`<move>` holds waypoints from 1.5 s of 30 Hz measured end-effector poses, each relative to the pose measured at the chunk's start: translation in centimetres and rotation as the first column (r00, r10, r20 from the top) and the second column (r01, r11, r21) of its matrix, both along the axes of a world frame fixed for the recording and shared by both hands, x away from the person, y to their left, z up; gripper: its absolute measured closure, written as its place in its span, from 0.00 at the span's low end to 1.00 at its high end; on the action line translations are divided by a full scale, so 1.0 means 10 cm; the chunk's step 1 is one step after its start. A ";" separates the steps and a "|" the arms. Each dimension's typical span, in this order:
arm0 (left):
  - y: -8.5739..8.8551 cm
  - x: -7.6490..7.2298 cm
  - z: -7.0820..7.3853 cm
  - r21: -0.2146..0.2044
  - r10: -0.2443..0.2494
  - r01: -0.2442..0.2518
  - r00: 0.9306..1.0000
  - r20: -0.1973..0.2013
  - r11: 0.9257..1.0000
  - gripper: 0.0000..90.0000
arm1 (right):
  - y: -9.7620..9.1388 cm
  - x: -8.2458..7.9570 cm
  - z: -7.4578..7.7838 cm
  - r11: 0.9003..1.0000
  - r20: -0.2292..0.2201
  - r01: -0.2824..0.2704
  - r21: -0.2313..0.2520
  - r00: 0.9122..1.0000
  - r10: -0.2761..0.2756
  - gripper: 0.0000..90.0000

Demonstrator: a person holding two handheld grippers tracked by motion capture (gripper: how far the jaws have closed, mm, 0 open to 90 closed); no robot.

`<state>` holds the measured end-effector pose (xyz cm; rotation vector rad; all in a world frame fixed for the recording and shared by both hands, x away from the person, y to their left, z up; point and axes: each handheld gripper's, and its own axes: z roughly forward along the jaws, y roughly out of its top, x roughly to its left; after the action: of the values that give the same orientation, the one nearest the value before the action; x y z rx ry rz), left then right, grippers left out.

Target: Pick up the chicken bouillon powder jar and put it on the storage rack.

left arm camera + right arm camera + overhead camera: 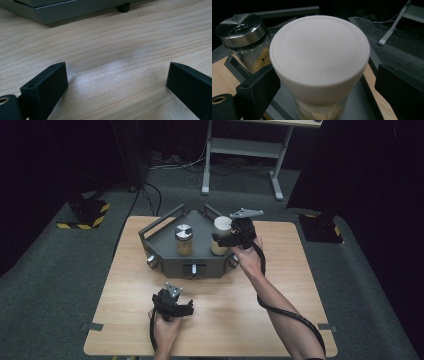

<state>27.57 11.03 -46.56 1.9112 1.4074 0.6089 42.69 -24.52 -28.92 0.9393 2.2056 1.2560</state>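
A grey tray (pixel 160 227) with a raised rail stands at the back middle of the wooden table (pixel 280 285). Two glass jars stand in it. One has a metal lid (pixel 184 240) (pixel 240 30). The other has a white lid (pixel 221 227) (pixel 319 50) and pale contents. My right gripper (pixel 225 240) (pixel 327 85) is open, with its jaws on either side of the white-lidded jar just under the lid. One jaw looks to be against the jar, and a small gap shows at the other. My left gripper (pixel 175 309) (pixel 116 80) is open over bare wood near the table's front, nothing between its jaws.
The tray's front wall (pixel 62 12) carries knobs and a small foot, a short way beyond my left gripper. A white desk frame (pixel 245 150) and cables lie on the grey floor behind the table. Black stands with yellow striped bases (pixel 85 212) flank it.
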 end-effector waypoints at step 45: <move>-0.05 0.01 0.01 0.026 -0.002 0.002 1.000 -0.004 1.000 0.04 | -1.21 -1.14 -1.21 0.999 -0.057 0.017 0.046 0.998 -0.014 0.04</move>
<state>27.64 10.57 -46.46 1.9350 1.4060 0.6261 31.31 -36.58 -41.01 1.0199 2.2159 1.2943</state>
